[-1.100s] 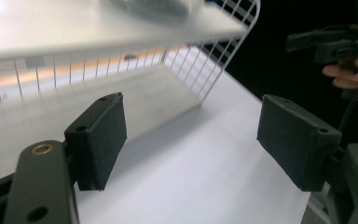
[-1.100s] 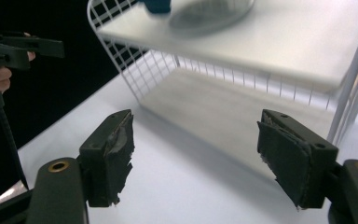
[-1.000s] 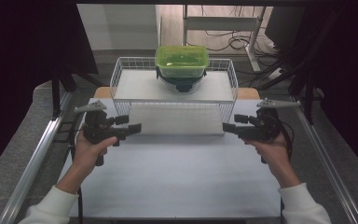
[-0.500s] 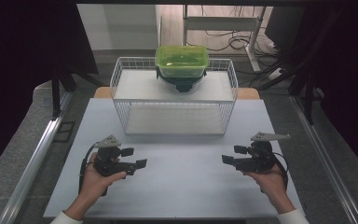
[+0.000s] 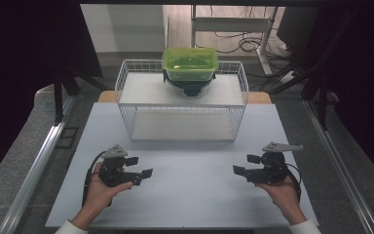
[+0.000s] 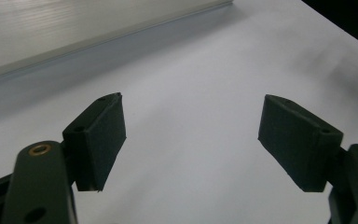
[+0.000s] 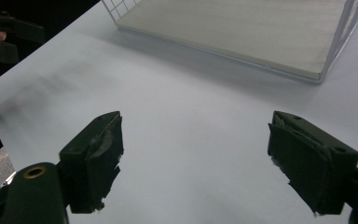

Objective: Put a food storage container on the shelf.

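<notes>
Left gripper: the left gripper rests low over the bench, held in the left hand; its jaws stand wide apart with nothing between them, and the left gripper view shows bare white surface between the pads.
Right gripper: the right gripper sits low over the bench on the other side, in the right hand; its jaws have just been opening, stand wide, and hold nothing, as the right gripper view confirms.
Pointing: both grippers face inward, toward each other, well apart.
Box: a green-lidded box sits on the top shelf of the wire rack, at its far edge, on a dark base that I cannot make out.
Rack: stands at the far middle of the bench; its lower shelf lies bare.
Distance: both grippers are well apart from the rack and the box.
Done: judging by the layout, nothing is grasped yet; the box looks untouched on its shelf.
Left: all of the handling, it seems: reaching to the rack, taking hold of the box, and moving it wherever it belongs.
Stage: a start or resting pose, as I read it.
</notes>
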`<state>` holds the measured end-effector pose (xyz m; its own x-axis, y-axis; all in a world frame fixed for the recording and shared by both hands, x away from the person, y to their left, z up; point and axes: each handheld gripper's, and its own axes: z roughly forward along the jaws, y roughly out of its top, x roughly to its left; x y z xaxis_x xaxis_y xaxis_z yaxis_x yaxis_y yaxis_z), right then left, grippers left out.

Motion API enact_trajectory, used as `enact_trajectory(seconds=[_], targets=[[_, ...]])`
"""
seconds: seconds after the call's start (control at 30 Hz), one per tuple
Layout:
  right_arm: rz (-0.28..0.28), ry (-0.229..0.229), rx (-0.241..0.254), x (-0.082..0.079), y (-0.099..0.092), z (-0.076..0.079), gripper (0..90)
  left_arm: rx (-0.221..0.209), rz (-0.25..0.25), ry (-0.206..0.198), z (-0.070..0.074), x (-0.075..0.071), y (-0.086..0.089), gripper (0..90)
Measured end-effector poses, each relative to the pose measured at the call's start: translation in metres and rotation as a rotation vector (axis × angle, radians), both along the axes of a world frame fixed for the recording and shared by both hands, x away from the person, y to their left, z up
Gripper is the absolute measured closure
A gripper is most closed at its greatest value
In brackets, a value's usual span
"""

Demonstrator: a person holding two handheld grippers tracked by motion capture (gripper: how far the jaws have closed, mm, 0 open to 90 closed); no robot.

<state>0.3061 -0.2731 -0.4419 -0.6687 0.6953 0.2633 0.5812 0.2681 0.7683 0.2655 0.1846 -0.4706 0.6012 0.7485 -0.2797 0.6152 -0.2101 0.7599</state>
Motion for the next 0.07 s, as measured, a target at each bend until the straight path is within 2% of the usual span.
enact_trajectory(seconds=[0.07], targets=[[0.001,0.003,0.002,-0.0005,-0.0001,-0.0005,16.6,0.001,0.002,0.0,-0.0007,0.0003,0.0003,22.0]])
